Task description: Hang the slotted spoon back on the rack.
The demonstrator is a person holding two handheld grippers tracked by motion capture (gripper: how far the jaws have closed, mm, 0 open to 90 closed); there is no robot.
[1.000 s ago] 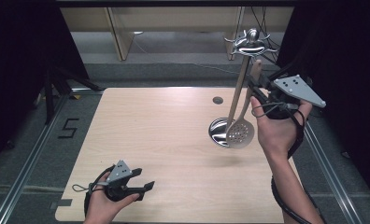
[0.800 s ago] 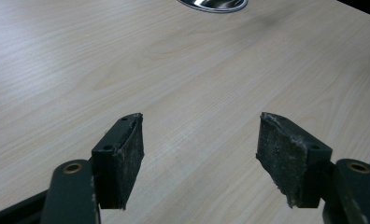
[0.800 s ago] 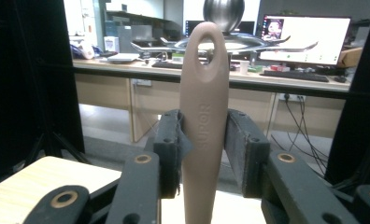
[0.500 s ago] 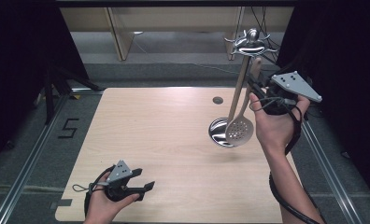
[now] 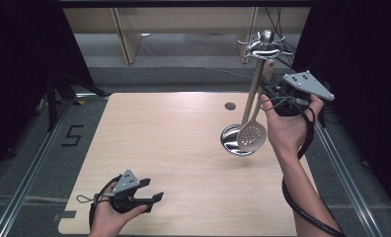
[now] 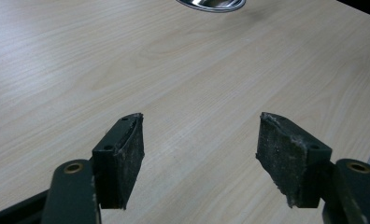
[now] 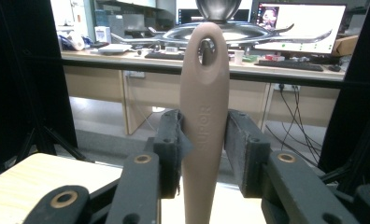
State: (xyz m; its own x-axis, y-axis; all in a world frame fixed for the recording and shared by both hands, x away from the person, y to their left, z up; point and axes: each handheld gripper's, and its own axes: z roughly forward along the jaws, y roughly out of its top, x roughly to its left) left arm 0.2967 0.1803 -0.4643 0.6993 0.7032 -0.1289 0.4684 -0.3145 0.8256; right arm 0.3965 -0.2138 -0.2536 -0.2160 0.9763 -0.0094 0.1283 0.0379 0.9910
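Right tool [image 7: 202,149] around skimmer handle [image 7: 204,107]

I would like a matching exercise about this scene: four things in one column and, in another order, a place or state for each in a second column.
Things:
1. slotted spoon
2. left gripper
3. right gripper
4. stand base

States or places:
a. open, with nothing between the jaws
b. round and shiny, resting on the table
c. hanging by the hole in its handle from a hook of the stand
d. shut on a beige handle

Pairs: 1-c, 2-a, 3-d, 4-b
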